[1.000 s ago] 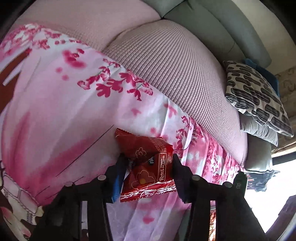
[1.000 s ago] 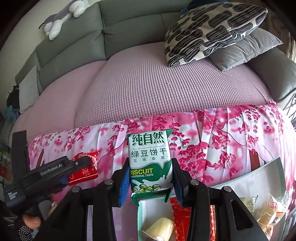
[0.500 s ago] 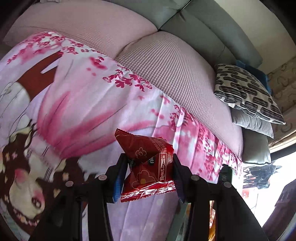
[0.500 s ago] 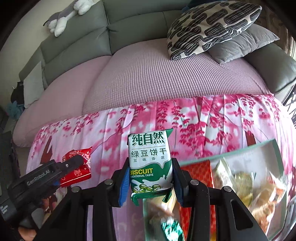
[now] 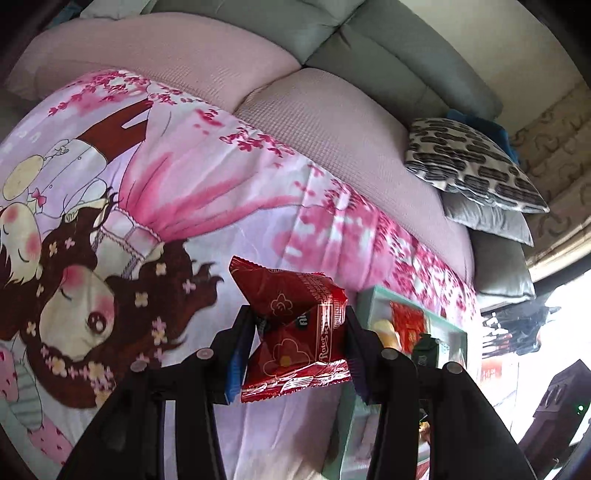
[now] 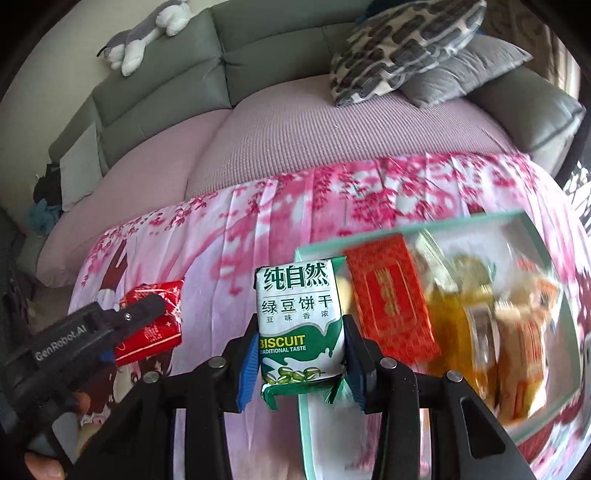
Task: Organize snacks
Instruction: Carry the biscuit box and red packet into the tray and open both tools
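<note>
My left gripper [image 5: 295, 332] is shut on a red snack packet [image 5: 295, 325] and holds it above the pink printed cloth [image 5: 184, 192]. In the right wrist view the same left gripper [image 6: 155, 306] and red packet [image 6: 155, 325] show at the left. My right gripper [image 6: 300, 347] is shut on a green and white biscuit packet [image 6: 299, 317], held over the left edge of a mint-green box [image 6: 546, 236]. The box holds a red packet [image 6: 391, 295] and several yellow and orange snacks, blurred. The box also shows in the left wrist view [image 5: 376, 295].
The cloth covers a low table in front of a pink-covered grey sofa [image 6: 295, 122]. A patterned cushion [image 6: 406, 44] and a grey cushion [image 6: 465, 70] lie at the right of the sofa. A plush toy [image 6: 147, 33] sits on the backrest.
Both grippers have risen and pulled back with their packets. The box has come into fuller view under the right gripper, and into the left wrist view.
</note>
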Available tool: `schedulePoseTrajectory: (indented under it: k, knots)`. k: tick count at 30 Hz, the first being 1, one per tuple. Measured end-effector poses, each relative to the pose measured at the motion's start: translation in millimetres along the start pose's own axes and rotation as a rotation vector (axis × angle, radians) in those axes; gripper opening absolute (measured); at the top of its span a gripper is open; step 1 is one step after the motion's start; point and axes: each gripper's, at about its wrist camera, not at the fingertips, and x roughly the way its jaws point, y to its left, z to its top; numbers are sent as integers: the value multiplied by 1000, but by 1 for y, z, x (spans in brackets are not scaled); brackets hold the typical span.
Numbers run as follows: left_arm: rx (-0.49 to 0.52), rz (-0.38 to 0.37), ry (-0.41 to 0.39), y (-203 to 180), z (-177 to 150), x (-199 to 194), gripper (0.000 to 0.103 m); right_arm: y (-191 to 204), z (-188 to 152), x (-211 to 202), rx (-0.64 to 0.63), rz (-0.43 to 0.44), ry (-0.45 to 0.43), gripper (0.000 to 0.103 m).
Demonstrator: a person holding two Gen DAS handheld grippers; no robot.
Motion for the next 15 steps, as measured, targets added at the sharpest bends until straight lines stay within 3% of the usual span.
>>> schedulePoseTrajectory:
  k: [6, 15]
  knots:
    - [52, -31, 19, -13, -18, -4, 48, -20, -23, -23, 54, -11, -27, 43]
    - [214, -77, 75, -60, -46, 13, 48, -70, -24, -34, 147, -44, -55, 43]
